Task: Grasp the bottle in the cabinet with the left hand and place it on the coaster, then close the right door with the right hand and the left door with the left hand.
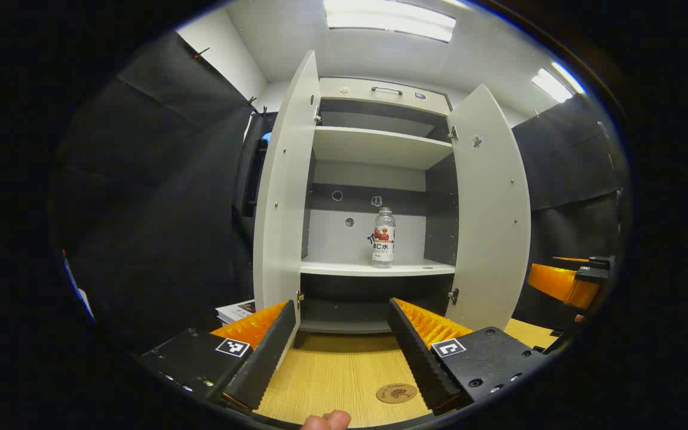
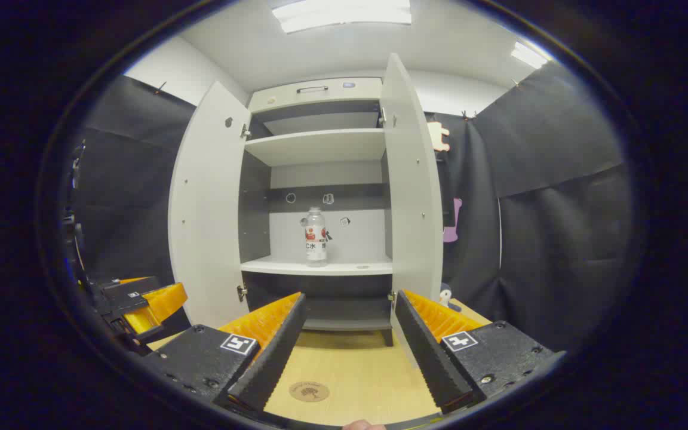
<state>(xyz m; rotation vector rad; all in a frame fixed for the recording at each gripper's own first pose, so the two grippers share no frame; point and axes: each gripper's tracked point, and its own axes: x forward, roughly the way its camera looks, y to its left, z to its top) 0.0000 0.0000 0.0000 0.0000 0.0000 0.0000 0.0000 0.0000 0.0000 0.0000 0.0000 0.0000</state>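
A clear bottle [image 1: 383,237] [image 2: 316,237] with a red and white label stands upright on the cabinet's middle shelf [image 1: 377,269] [image 2: 317,266]. Both white doors are swung wide: left door [image 1: 284,191] [image 2: 206,209], right door [image 1: 490,209] [image 2: 412,179]. A round brown coaster [image 1: 396,393] [image 2: 309,391] lies on the wooden table in front. My left gripper [image 1: 341,352] hangs open above the table, the coaster just inside its right finger. My right gripper [image 2: 347,349] is open too, with the coaster near its left finger. Each gripper also appears at the other view's edge [image 1: 571,280] [image 2: 135,304].
The light wooden table [image 1: 332,370] [image 2: 356,364] runs up to the cabinet's base. A book or box [image 1: 235,310] lies left of the cabinet. Black cloth walls close in both sides. An upper shelf [image 1: 380,146] and a top drawer with a handle [image 1: 386,91] sit above.
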